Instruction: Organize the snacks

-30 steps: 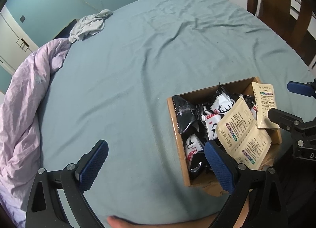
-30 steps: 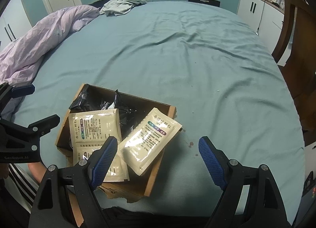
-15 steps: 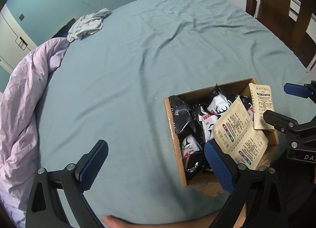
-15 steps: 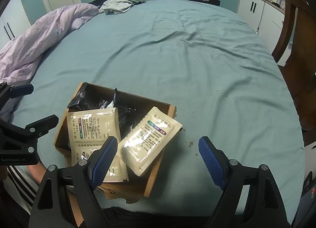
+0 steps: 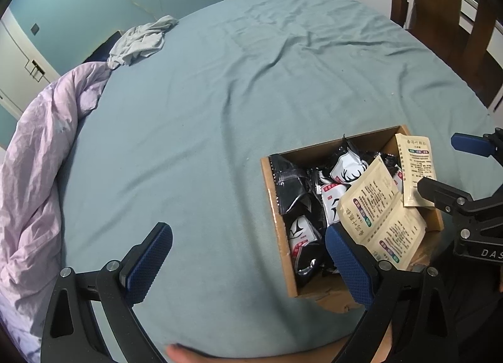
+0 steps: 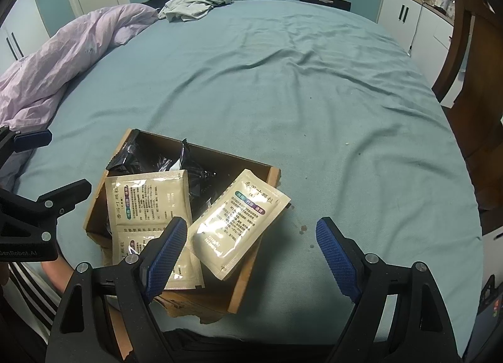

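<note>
1. Left gripper (image 5: 248, 260) angled steeply down, jaws spread wide, nothing between the pads.
2. Right gripper (image 6: 251, 253) likewise angled down, jaws wide, empty.
3. A forearm (image 6: 58, 273) shows at 8 o'clock in the right wrist view.

— What's in the cardboard box (image 6: 251, 271)?

— Black-and-white snack packets (image 5: 345, 169) with an antler print, heaped at its far side, and beige sachets (image 6: 149, 202) lying on top.

— Where does it sit relative to the right gripper (image 6: 248, 257)?

— Just ahead of its left finger. One beige sachet (image 6: 239, 224) lies tilted over the box's right wall, between the two fingers.
</note>
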Demonstrator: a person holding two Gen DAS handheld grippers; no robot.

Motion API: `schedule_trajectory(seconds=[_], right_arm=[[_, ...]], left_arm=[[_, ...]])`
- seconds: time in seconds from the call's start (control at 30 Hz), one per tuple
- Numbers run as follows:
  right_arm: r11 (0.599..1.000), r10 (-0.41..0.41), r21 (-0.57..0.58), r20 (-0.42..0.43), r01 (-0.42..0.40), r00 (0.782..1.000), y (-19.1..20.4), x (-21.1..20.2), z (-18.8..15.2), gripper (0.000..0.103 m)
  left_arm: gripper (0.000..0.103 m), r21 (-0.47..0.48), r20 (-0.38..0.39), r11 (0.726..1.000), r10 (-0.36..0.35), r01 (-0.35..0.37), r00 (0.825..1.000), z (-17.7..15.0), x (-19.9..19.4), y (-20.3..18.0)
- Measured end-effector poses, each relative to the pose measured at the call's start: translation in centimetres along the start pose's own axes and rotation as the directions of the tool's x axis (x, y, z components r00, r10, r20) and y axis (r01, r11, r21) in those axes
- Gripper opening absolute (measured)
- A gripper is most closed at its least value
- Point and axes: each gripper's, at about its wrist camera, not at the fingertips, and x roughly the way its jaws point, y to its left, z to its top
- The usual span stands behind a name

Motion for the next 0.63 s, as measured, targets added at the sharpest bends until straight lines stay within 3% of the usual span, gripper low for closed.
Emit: schedule_trajectory(seconds=[0.63], right_arm=[[1.0, -0.005, -0.01, -0.004, 0.005, 1.0, 0.15, 0.08, 0.01, 0.084]], left_arm=[[0.1, 0.019, -0.005, 1.0, 0.014, -0.014, 1.0, 0.01, 0.03, -0.3]])
